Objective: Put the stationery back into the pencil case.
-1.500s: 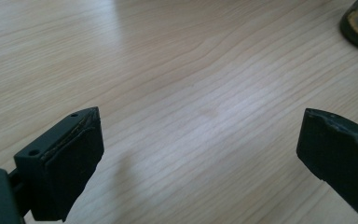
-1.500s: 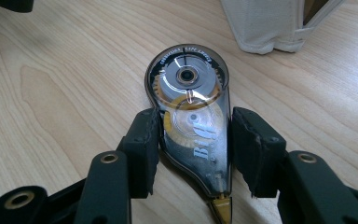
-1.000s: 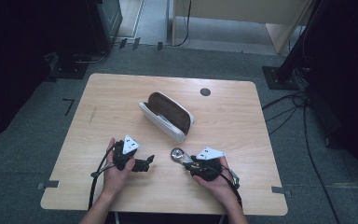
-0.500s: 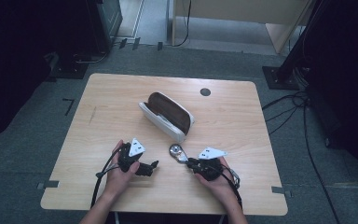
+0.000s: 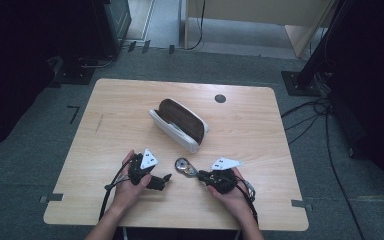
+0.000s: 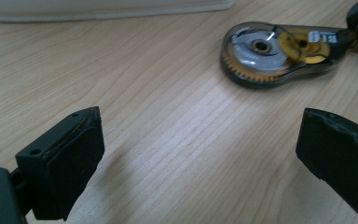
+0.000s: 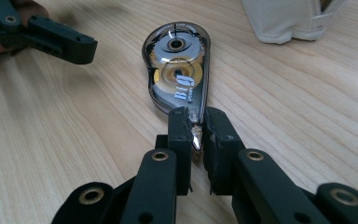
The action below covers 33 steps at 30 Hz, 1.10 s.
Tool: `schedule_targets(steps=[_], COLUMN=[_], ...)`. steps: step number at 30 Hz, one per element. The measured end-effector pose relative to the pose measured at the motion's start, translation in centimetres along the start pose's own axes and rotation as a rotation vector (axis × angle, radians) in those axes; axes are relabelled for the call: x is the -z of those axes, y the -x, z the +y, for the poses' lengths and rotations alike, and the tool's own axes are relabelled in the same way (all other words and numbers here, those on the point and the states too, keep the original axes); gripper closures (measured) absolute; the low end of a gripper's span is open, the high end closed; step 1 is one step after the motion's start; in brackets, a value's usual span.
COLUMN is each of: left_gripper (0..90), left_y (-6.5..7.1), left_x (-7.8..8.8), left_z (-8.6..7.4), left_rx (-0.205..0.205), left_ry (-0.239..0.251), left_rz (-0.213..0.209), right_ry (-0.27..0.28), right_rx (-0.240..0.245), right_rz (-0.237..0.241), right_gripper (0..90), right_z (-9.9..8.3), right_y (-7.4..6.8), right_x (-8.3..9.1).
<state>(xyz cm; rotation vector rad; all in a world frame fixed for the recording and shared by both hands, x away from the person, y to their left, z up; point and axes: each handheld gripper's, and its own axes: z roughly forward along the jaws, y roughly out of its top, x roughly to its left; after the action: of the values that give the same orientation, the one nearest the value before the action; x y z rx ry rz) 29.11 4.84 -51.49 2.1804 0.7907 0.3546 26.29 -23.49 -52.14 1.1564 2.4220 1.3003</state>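
the right hand-held gripper (image 7: 195, 128) pinches the narrow tip of a clear teardrop-shaped correction tape dispenser (image 7: 178, 65) with gold reels.

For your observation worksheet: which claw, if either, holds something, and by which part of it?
The right claw is shut on the correction tape dispenser, pinching its narrow tip end. The left claw stands open, holding nothing.

Two black grippers showing brass-ringed pivot holes, left gripper (image 5: 166, 178) and right gripper (image 5: 198, 174) each wearing a grey three-cornered plate, trailing black cables, forearms showing bare
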Motion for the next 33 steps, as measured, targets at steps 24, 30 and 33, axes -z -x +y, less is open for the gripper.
schedule_targets(steps=[24, 30, 33], left_gripper=[13.5, 14.7, 15.7], left_y=[1.5, 1.5, 1.5], left_x=[-1.1, -1.2, -1.2], left_z=[0.6, 0.6, 0.6], left_rx=[-0.158, -0.169, -0.178], left_ry=[-0.058, -0.054, -0.053], left_rz=[-0.084, -0.108, -0.122], right_ry=[0.002, 0.001, 0.002], right_rx=[-0.002, 0.000, -0.007], right_rz=[0.055, 0.069, 0.078], right_gripper=[82.2, 82.2, 82.2], right_z=[0.9, 1.2, 1.3], right_y=[-1.4, -1.8, -2.0], right_x=[-0.4, -0.6, -0.6])
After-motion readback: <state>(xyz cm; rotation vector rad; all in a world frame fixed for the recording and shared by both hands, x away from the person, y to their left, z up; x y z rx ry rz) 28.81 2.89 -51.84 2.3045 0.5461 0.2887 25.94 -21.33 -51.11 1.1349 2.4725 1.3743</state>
